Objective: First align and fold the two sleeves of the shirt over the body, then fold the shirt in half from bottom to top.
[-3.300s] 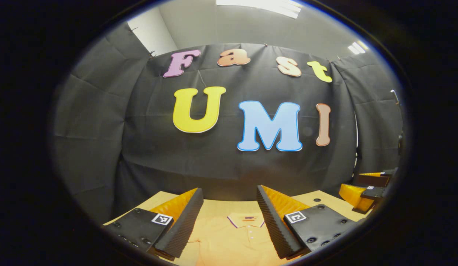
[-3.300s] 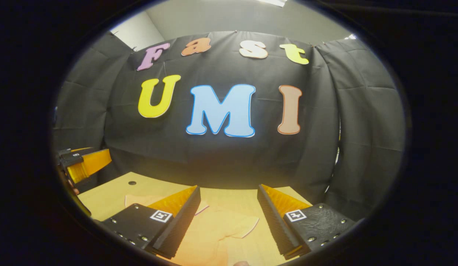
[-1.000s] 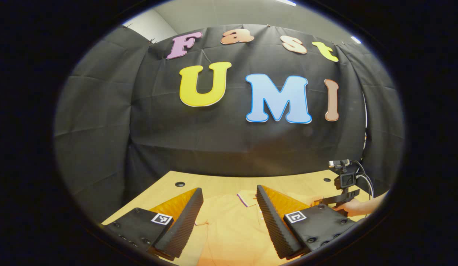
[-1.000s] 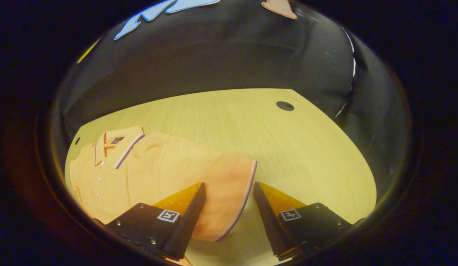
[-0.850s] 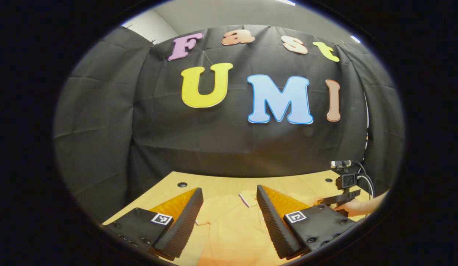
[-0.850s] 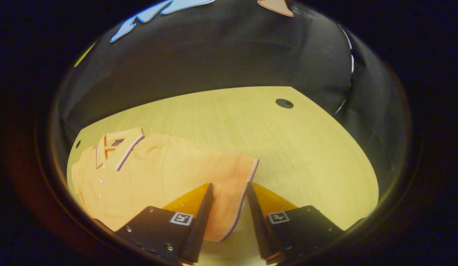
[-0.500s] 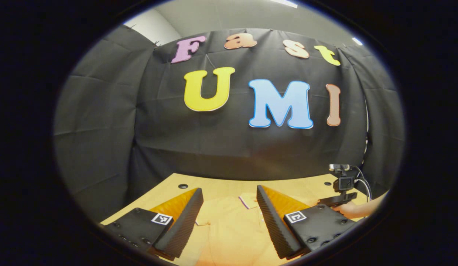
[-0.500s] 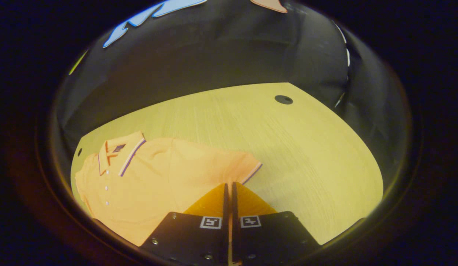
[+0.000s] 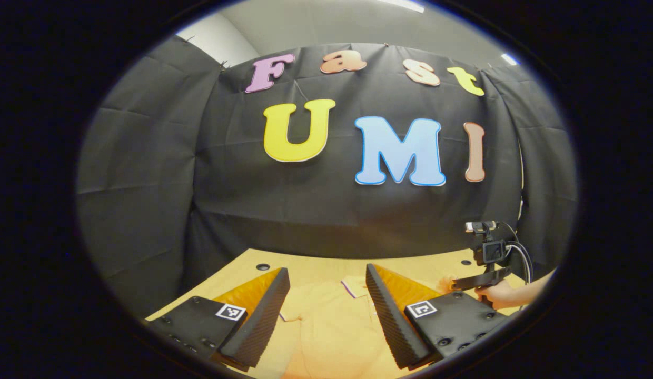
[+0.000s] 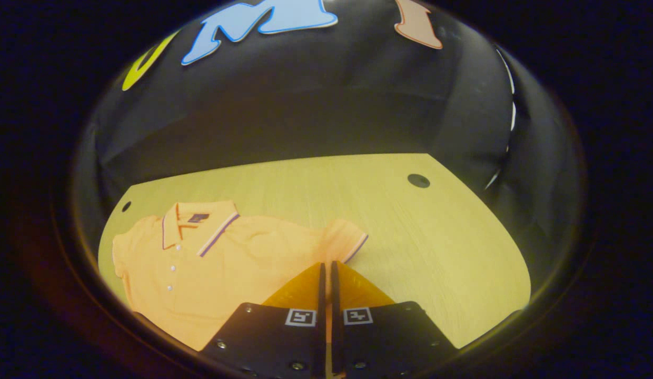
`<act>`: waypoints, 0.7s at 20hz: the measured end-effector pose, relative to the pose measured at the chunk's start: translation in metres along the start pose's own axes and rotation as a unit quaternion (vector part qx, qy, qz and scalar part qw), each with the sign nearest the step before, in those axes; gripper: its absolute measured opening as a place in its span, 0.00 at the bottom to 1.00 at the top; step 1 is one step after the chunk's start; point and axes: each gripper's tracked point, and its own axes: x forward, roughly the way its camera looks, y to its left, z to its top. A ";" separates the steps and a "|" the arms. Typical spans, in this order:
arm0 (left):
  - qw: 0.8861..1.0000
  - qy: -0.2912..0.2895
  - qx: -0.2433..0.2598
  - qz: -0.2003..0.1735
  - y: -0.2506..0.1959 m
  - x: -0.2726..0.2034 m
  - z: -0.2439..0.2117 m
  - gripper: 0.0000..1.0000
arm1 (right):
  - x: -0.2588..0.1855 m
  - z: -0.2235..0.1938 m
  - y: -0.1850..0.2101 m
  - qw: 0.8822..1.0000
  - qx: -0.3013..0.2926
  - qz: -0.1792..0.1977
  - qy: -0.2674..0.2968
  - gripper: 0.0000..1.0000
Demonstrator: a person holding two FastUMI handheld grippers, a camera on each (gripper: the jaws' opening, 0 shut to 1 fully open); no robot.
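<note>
The orange shirt (image 10: 226, 263) lies flat on the table (image 10: 411, 237), collar up. Right tongs (image 10: 326, 271) pinch its sleeve (image 10: 345, 239). Left tongs (image 9: 326, 295) gape wide above the shirt.

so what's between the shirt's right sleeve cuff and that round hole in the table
Nothing: in the right gripper view the stretch of wooden table from the sleeve cuff of the orange polo shirt to the round hole is bare.
</note>
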 end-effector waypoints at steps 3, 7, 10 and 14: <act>1.000 -0.001 0.000 0.004 0.001 -0.005 -0.001 0.95 | -0.008 0.011 0.019 1.000 -0.008 0.026 -0.015 0.05; 1.000 -0.006 0.003 0.014 0.006 -0.014 0.000 0.94 | -0.013 0.014 0.041 0.998 -0.031 0.049 -0.022 0.05; 1.000 -0.004 -0.001 0.026 0.013 -0.017 0.000 0.94 | -0.015 0.012 0.061 0.996 -0.045 0.070 -0.023 0.05; 0.999 -0.005 0.001 0.043 0.022 -0.025 -0.002 0.94 | -0.013 0.003 0.088 0.993 -0.066 0.092 -0.015 0.05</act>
